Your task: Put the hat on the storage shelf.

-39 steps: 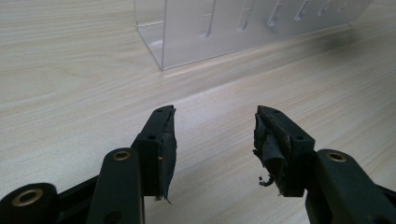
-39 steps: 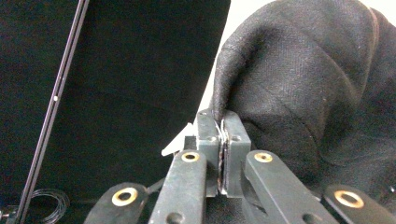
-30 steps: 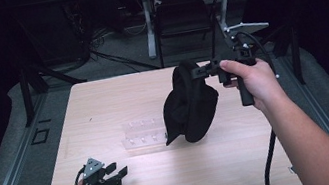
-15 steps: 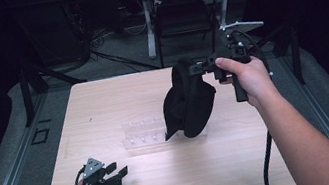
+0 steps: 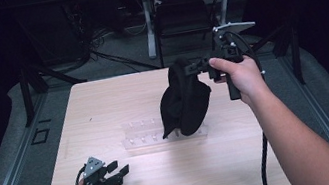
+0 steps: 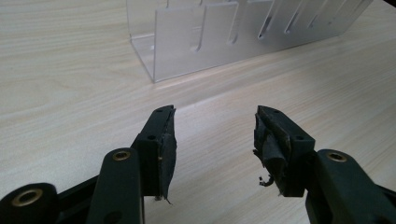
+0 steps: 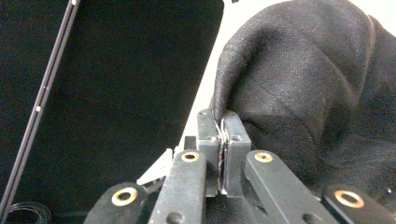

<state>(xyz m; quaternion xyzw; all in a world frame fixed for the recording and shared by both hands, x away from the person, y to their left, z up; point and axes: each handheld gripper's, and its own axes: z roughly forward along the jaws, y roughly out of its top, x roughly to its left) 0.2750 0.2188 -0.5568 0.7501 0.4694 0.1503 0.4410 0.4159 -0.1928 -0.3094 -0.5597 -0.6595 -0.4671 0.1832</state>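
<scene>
The black woven cloth [image 5: 184,102] hangs bunched in the air above the right half of the pale wooden bench [image 5: 118,100], pinched at its upper edge by the right gripper [image 5: 194,66]. In the right gripper view the two black jaws stand pressed together with a fold of the cloth [image 7: 303,93] caught between their pads. The cloth's lower end dangles over the right part of the clear acrylic slotted rack [image 5: 142,136], which lies across the middle of the bench. The left gripper [image 5: 120,169] rests low at the bench's near left corner, its jaws spread apart with nothing between them, pointing toward the rack [image 6: 224,32].
</scene>
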